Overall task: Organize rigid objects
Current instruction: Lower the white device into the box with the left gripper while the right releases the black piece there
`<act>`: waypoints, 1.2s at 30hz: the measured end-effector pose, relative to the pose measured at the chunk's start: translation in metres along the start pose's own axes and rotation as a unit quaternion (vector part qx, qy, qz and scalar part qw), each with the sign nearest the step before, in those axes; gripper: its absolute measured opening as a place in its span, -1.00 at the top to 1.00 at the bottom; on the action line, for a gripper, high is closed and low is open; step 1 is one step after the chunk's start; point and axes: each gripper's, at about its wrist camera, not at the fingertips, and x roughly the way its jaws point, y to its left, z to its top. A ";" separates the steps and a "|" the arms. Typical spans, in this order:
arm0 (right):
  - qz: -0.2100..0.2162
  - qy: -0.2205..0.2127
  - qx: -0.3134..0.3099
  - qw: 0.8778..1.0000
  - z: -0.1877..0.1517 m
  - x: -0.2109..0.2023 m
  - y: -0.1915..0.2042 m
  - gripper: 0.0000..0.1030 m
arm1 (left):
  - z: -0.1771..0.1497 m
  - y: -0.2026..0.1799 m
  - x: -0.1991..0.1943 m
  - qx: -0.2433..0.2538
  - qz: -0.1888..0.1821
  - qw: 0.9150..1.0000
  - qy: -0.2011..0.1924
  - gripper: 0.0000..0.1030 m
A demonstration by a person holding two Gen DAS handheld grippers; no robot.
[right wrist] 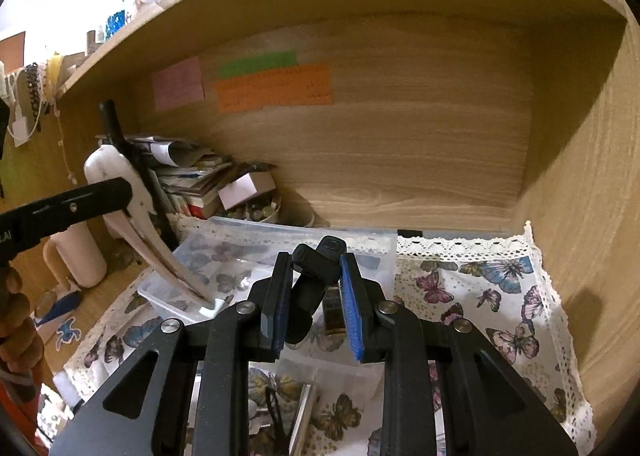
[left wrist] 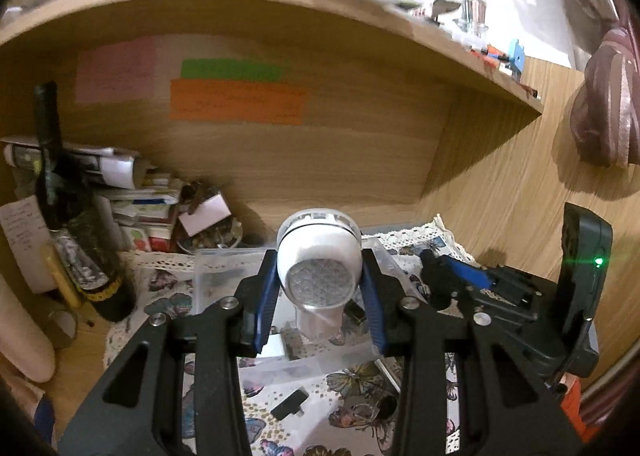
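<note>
My left gripper (left wrist: 320,280) is shut on a white lint shaver (left wrist: 318,256) with a round metal mesh face, held above a clear plastic bin (left wrist: 224,268) on the butterfly cloth. My right gripper (right wrist: 316,296) is shut on a black folded gadget (right wrist: 316,272) and holds it over the same clear bin (right wrist: 360,252). The right gripper also shows at the right of the left wrist view (left wrist: 452,276). The left gripper's arm (right wrist: 64,211) crosses the left edge of the right wrist view, with the white shaver (right wrist: 116,175) in it.
A dark bottle (left wrist: 68,215) and a stack of papers and boxes (left wrist: 144,199) stand at the back left. Coloured notes (left wrist: 236,99) are stuck on the wooden back wall. A shelf (left wrist: 280,3) with clutter runs overhead. A small black part (left wrist: 290,402) lies on the cloth.
</note>
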 end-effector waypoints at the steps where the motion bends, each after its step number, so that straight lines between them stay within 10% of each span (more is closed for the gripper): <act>1: 0.000 0.004 0.000 1.000 0.000 0.004 0.000 0.57 | -0.001 0.000 0.006 0.000 -0.003 1.000 0.006 0.24; 23: 0.022 0.130 -0.008 0.991 -0.026 0.098 0.007 0.57 | -0.020 0.045 0.103 -0.046 0.044 0.993 0.099 0.16; 36: 0.016 0.115 -0.017 0.993 -0.023 0.086 0.012 0.49 | -0.026 0.052 0.100 -0.049 0.062 0.991 0.109 0.10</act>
